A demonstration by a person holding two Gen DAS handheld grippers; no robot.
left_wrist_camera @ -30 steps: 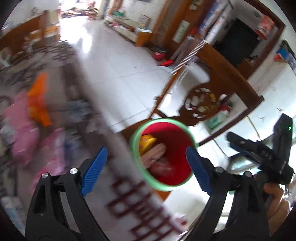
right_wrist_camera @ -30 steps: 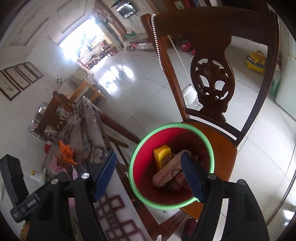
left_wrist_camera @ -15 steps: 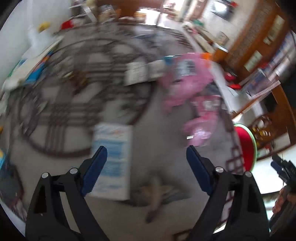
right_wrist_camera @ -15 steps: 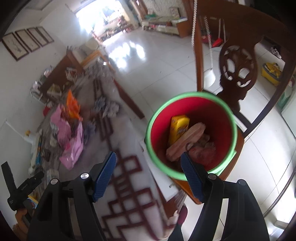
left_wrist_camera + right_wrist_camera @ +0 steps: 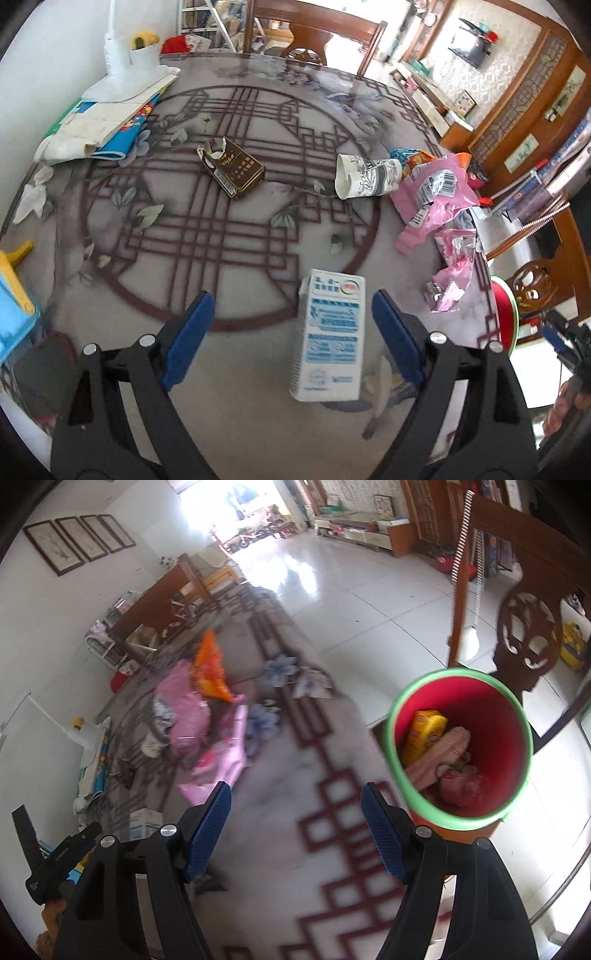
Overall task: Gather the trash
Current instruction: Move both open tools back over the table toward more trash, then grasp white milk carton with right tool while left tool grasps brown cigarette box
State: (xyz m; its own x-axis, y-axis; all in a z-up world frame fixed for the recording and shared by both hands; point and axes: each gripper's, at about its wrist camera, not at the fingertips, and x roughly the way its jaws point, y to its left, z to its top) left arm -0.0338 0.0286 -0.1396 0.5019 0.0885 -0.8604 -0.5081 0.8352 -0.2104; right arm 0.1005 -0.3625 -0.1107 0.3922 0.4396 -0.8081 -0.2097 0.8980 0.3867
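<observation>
Altogether one carton (image 5: 330, 334), one cup (image 5: 365, 176), one bin (image 5: 460, 747).

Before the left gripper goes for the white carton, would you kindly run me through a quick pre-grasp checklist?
1. Left gripper open, nothing held: ok.
2. White carton within the jaws' span: ok, though nearer the right-hand finger, not centred.
3. Carton upright on the table: ok.
4. Crumpled scrap lies close behind the carton; whether it would be caught too: cannot tell.
5. Red bin has room: ok, trash sits low in it.
6. Right gripper open, empty, clear of the carton: ok.
</observation>
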